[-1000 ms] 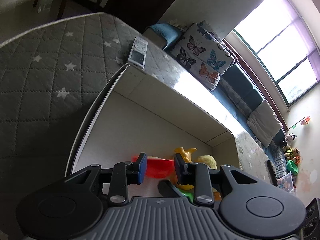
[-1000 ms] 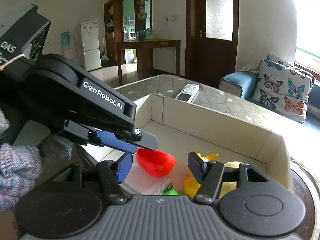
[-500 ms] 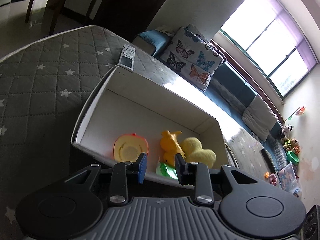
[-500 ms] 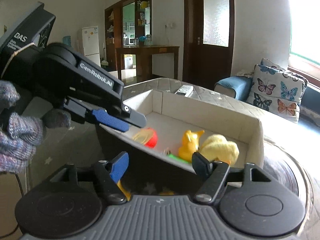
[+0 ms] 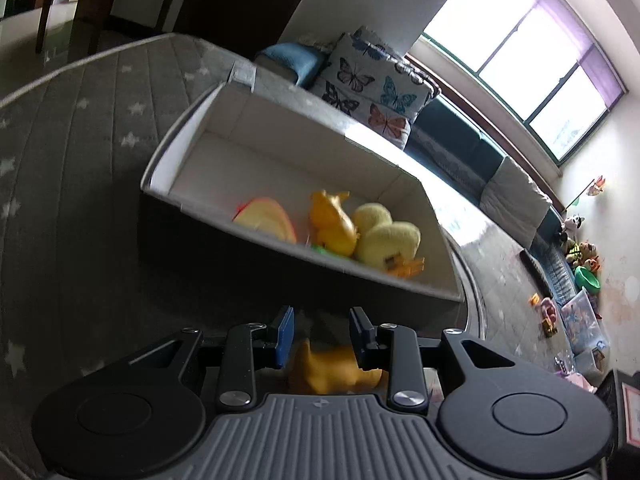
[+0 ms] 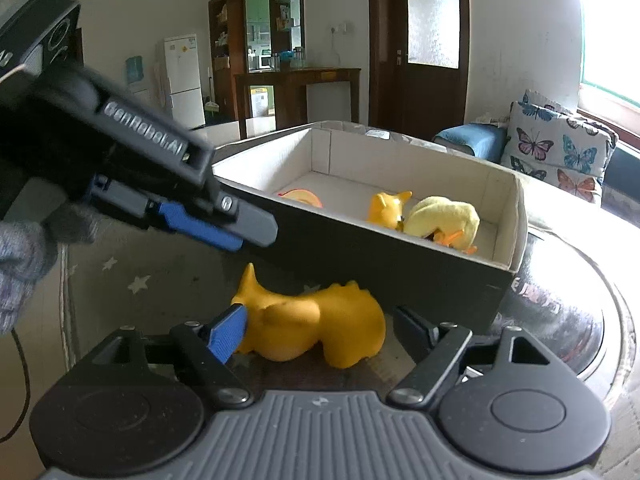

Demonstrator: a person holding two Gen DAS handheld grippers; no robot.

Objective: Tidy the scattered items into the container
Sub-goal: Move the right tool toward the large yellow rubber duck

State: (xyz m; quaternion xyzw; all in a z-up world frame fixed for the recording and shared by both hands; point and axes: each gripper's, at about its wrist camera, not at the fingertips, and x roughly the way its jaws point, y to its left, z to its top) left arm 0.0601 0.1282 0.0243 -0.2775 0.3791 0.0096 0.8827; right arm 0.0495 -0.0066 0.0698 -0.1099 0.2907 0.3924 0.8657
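box (image 6: 400,264) black outside, white inside | toy (image 6: 316,332) orange-yellow | cushion (image 6: 560,152) butterfly print

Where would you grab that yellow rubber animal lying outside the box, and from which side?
Probably around its narrow middle, coming down from above. The yellow toy animal lies on its side in front of the box, its bulging ends too wide, and the open right claw already straddles it lengthwise, so turning crosswise would help.
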